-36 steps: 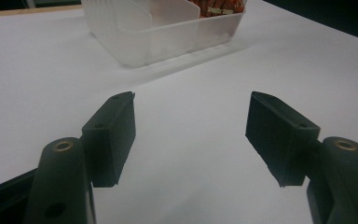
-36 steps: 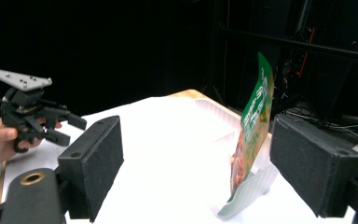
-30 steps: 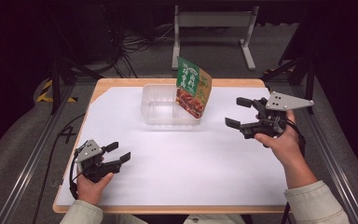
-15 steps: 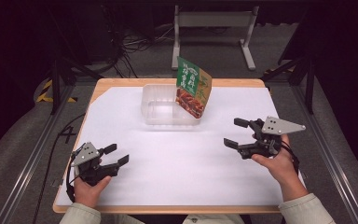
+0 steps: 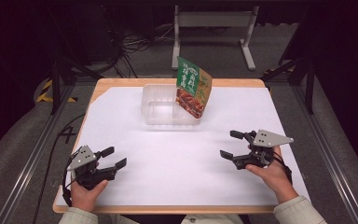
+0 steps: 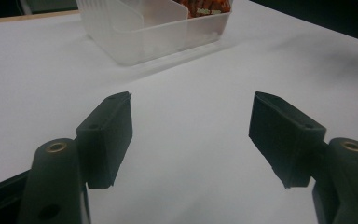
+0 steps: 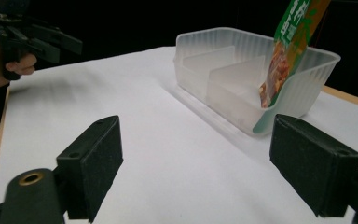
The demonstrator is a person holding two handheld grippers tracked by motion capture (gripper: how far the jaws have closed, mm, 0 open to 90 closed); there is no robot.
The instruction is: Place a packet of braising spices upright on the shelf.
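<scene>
A clear plastic container [image 5: 161, 109] with inner dividers stands at the back middle of the white table [image 5: 182, 154]. A green and orange food pouch [image 5: 192, 88] stands upright in its right compartment. The same pouch [image 7: 289, 51] and container [image 7: 223, 70] appear in the right gripper view, and the container [image 6: 154, 32] in the left gripper view. My left gripper [image 5: 112, 157] rests open near the front left edge with nothing between its jaws. At the front right, my right gripper [image 5: 231, 143] is also open and holds nothing. Both are well short of the container.
The wooden table edge [image 5: 168, 209] runs along the front. A metal stand [image 5: 213, 23] is on the floor behind the table, with cables [image 5: 135, 42] to its left. In the right gripper view the other hand and its gripper [image 7: 23, 35] appear far off.
My right gripper has drawn back from beside the pouch toward the front right and lowered. The left gripper has slid slightly toward the front edge. Both stay open.
</scene>
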